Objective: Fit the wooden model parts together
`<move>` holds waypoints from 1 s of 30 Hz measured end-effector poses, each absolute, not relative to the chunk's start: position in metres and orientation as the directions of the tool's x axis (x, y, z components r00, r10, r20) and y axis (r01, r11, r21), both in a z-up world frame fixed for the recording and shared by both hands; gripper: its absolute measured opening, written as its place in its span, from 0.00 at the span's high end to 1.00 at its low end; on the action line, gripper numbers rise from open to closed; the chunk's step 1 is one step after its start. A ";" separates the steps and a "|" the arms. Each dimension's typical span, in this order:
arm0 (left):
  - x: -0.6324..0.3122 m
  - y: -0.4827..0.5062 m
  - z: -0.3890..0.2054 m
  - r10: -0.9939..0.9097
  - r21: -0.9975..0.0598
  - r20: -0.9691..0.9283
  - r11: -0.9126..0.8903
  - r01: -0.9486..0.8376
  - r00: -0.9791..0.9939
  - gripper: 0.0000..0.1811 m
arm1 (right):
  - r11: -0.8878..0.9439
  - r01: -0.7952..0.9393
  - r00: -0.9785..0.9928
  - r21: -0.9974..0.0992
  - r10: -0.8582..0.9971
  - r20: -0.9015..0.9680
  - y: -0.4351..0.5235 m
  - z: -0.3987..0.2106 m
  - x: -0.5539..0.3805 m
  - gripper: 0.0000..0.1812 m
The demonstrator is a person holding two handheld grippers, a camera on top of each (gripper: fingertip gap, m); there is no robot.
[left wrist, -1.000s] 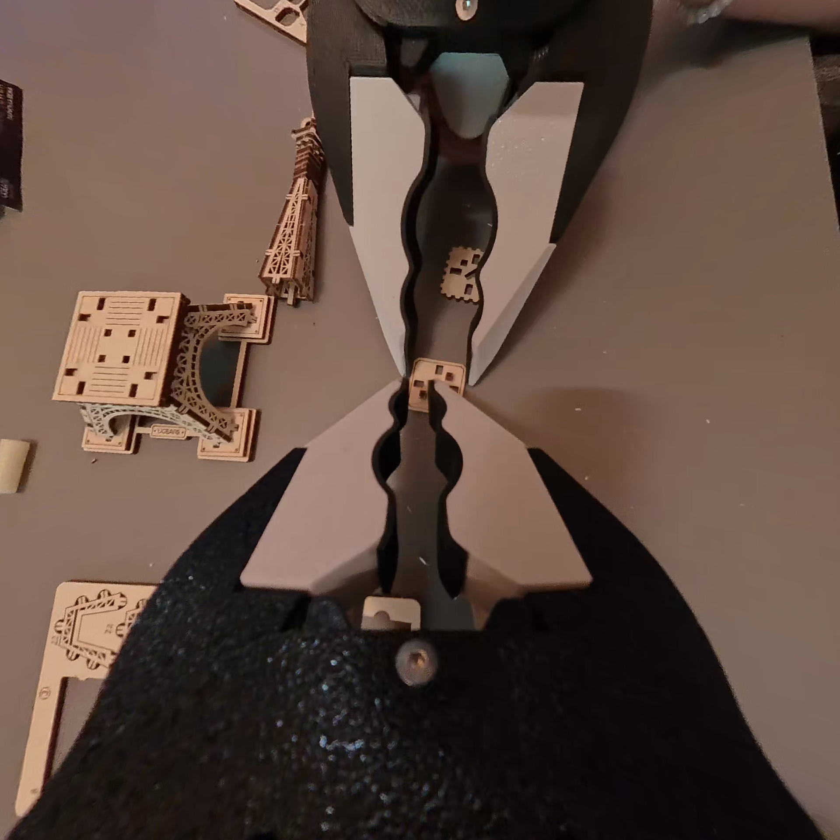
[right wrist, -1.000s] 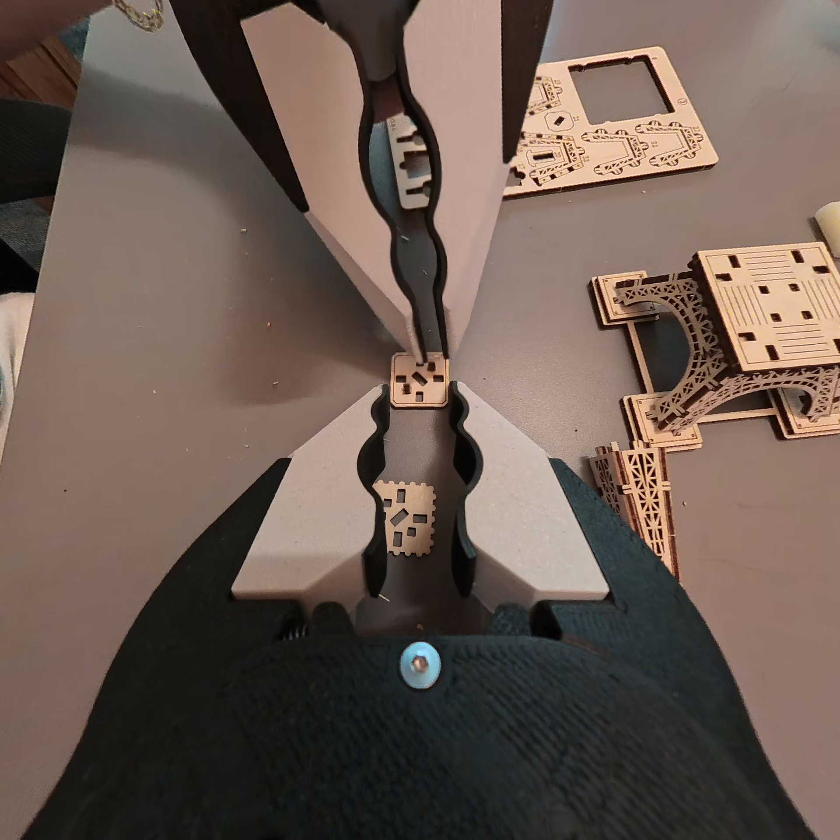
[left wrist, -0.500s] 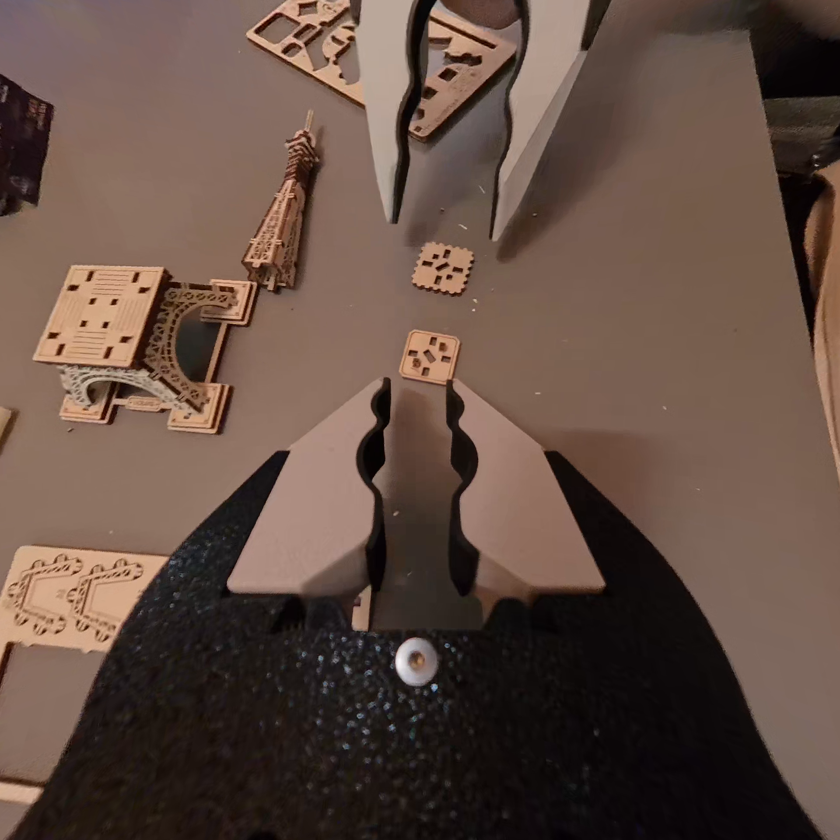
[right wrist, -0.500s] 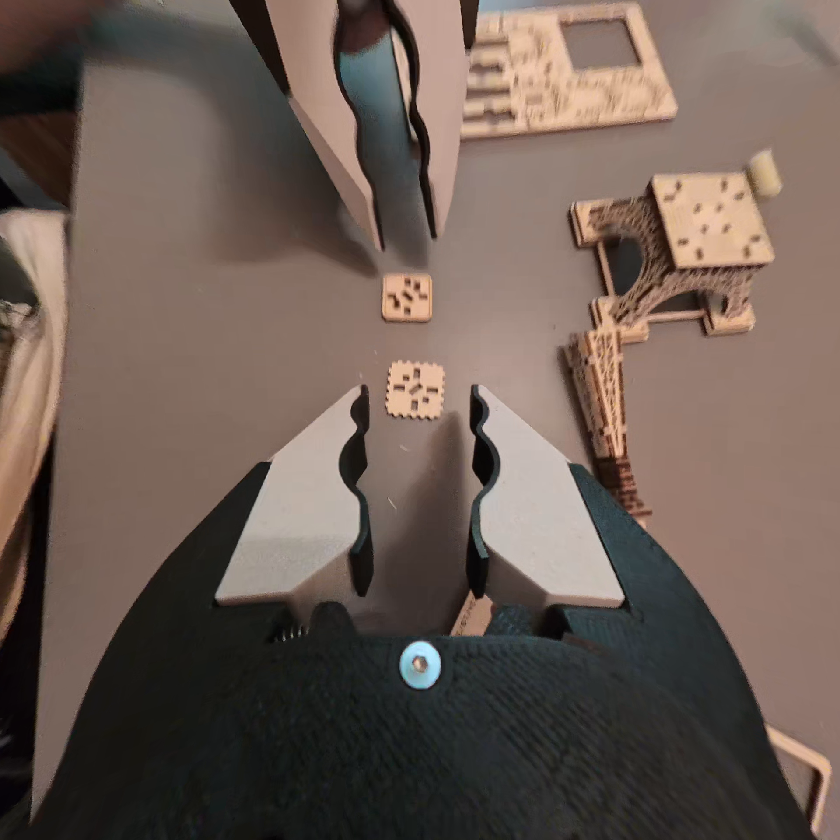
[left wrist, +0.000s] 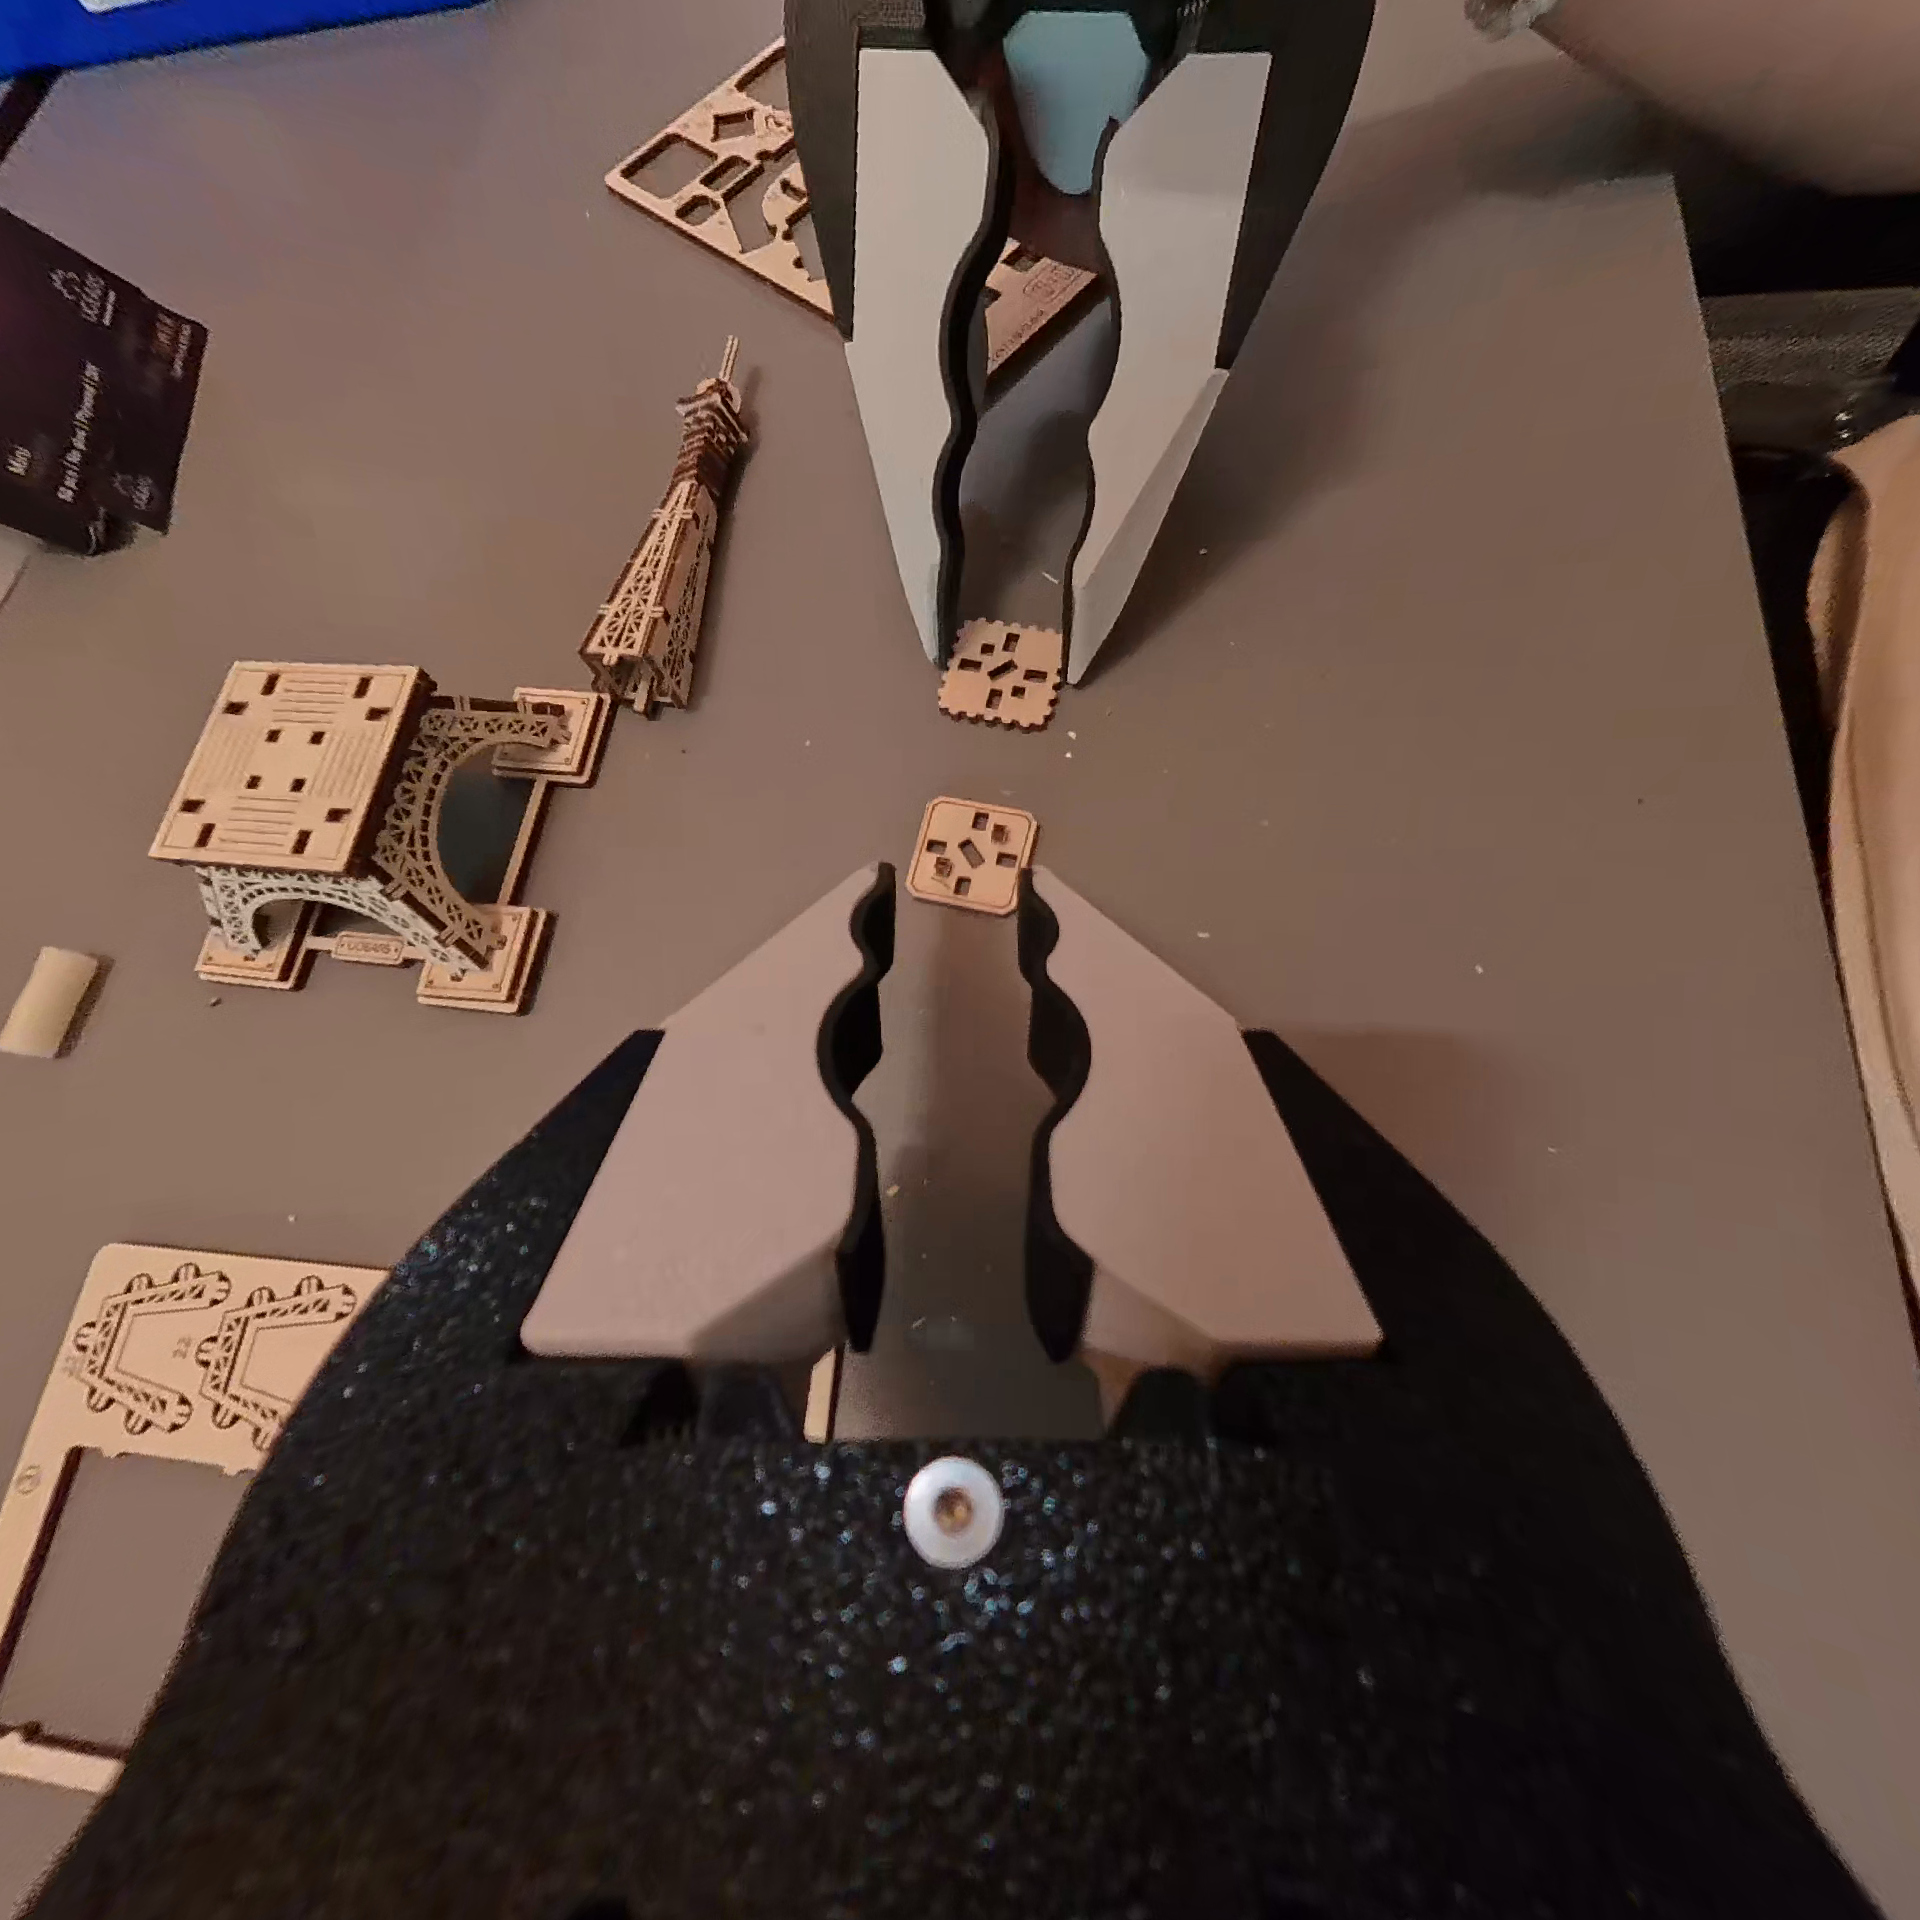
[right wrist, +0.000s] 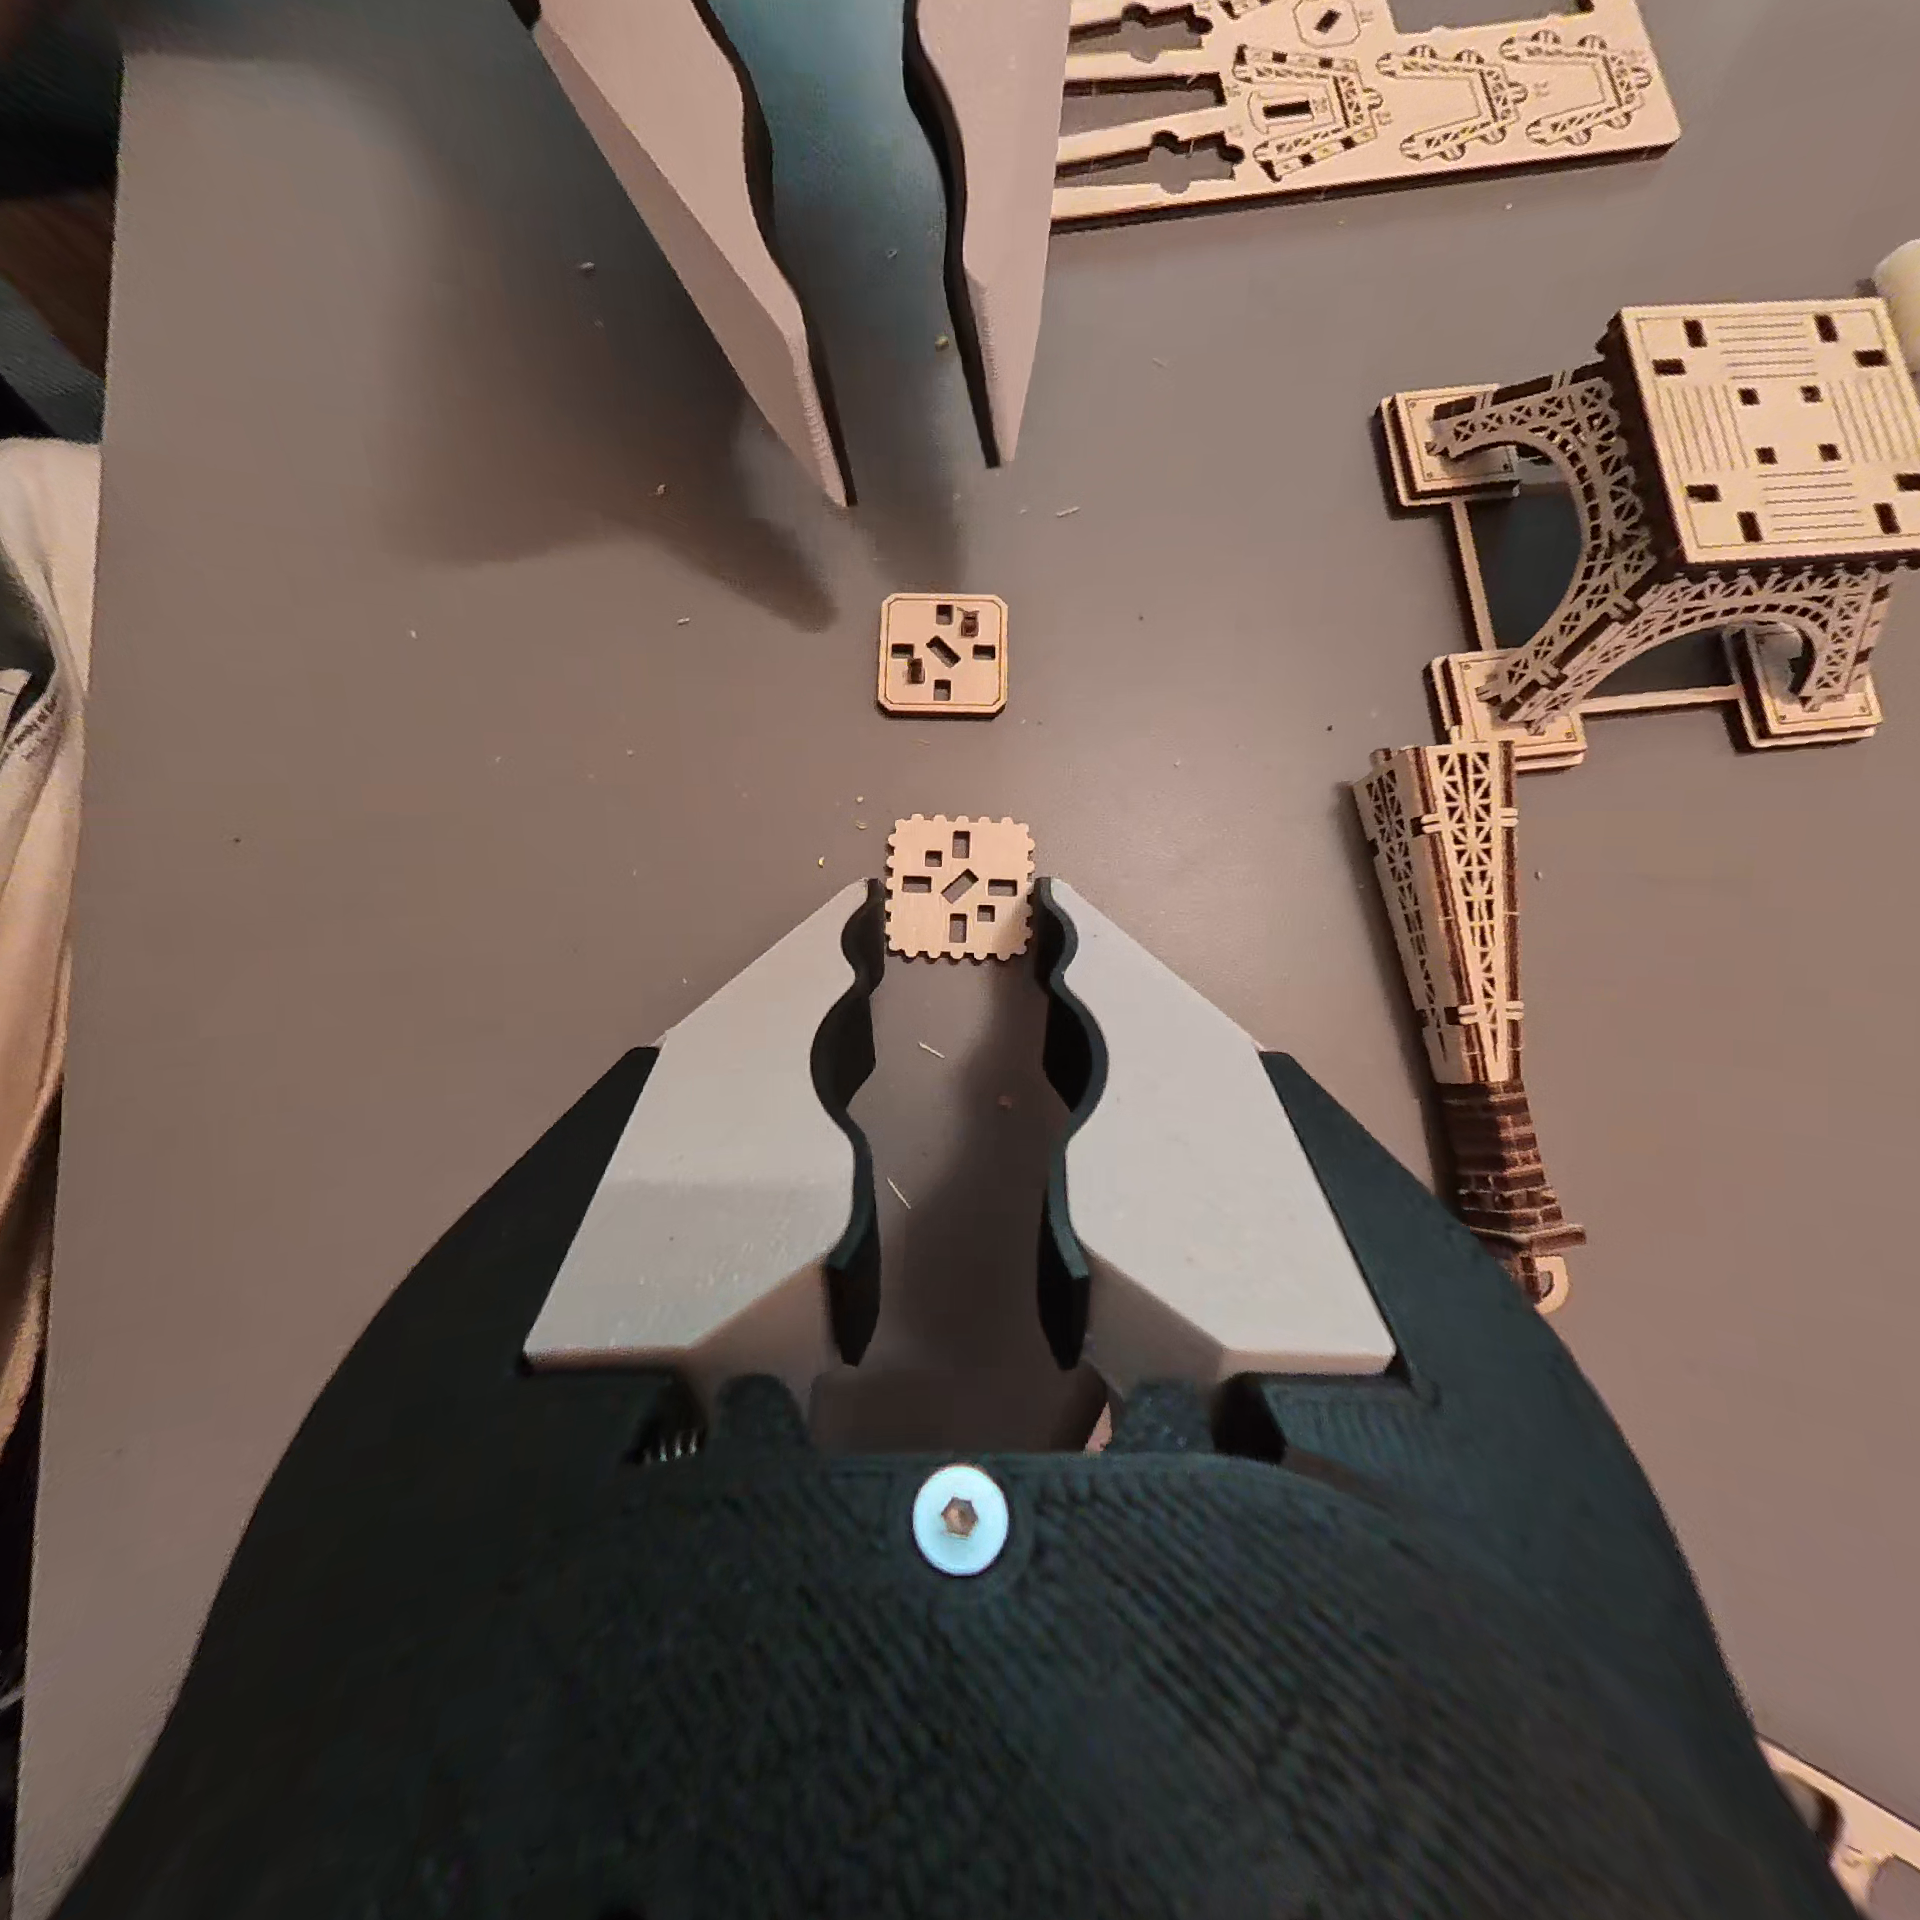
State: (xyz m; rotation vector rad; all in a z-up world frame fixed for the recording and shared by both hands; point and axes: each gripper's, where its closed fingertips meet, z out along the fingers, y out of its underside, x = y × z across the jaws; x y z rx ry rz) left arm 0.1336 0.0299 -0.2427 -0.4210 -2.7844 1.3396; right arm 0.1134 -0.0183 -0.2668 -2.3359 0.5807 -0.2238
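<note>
While both grippers gape, scalloped plate (right wrist: 959,888) seemingly ungripped

Parts sheet (left wrist: 156,1382) partly hidden behind left hand-held gripper (left wrist: 956,883), far sheet (right wrist: 1351,104) cut off by top edge, spire tip (right wrist: 1538,1283) hidden beside right hand-held gripper (right wrist: 956,894)

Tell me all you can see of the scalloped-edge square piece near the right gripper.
The scalloped square is a thin, flat piece of pale laser-cut wood with wavy edges, pierced by several small rectangular slots around a tilted central one. It lies flat on the grey table, just at the tips of the open right gripper, partly between them; contact is unclear. It is not gripped. The plain-edged square lies apart, farther from the gripper.
</note>
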 end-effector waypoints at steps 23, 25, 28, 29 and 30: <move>0.131 0.022 -0.245 0.282 -0.813 -0.113 0.525 0.252 -0.953 0.82 | -0.572 -0.427 0.742 -0.700 -0.664 0.090 0.025 -0.250 0.134 0.85; 0.130 0.022 -0.248 0.295 -0.807 -0.107 0.532 0.256 -0.949 0.81 | -0.610 -0.410 0.763 -0.678 -0.637 0.111 0.025 -0.250 0.130 0.85; 0.133 0.022 -0.253 0.293 -0.795 -0.107 0.548 0.259 -0.950 0.81 | -0.651 -0.360 0.779 -0.668 -0.604 0.169 0.025 -0.248 0.130 0.85; 0.133 0.022 -0.254 0.298 -0.791 -0.105 0.553 0.261 -0.949 0.80 | -0.654 -0.354 0.780 -0.668 -0.601 0.175 0.025 -0.249 0.131 0.85; 0.133 0.022 -0.256 0.303 -0.785 -0.106 0.558 0.267 -0.947 0.80 | -0.653 -0.354 0.785 -0.670 -0.597 0.168 0.026 -0.250 0.131 0.85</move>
